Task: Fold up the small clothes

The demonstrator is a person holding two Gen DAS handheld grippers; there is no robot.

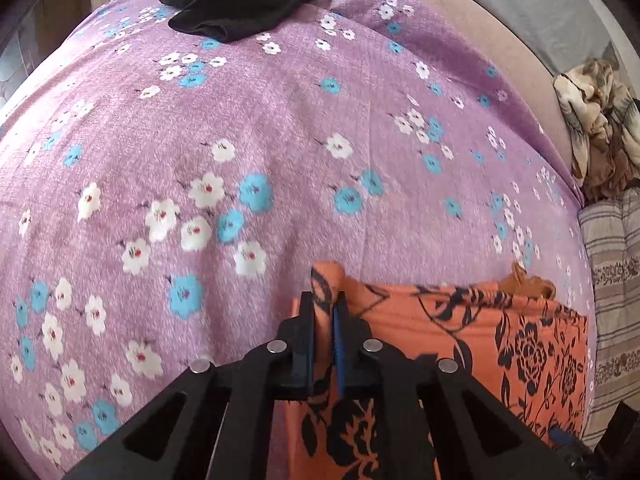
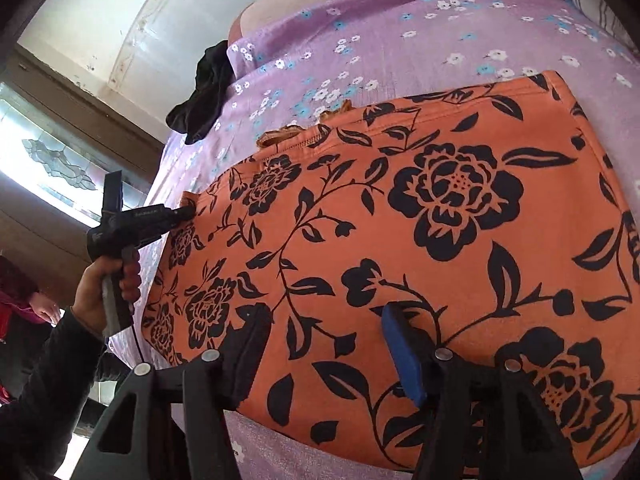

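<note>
An orange garment with a black flower print (image 2: 420,240) lies spread flat on the purple flowered bedsheet (image 2: 400,40). My left gripper (image 1: 324,300) is shut on the garment's corner (image 1: 324,276), which sticks up between the fingers. In the right wrist view the left gripper (image 2: 188,212) pinches the garment's left edge. My right gripper (image 2: 324,320) is open just above the garment's near edge, one finger on each side of its middle. The garment also shows in the left wrist view (image 1: 480,340), at the lower right.
A black garment (image 1: 240,0) lies crumpled at the far side of the bed. A patterned beige cloth (image 1: 600,128) and a striped cushion (image 1: 616,280) lie at the right edge. A window (image 2: 52,160) and wall stand beyond the bed's left edge.
</note>
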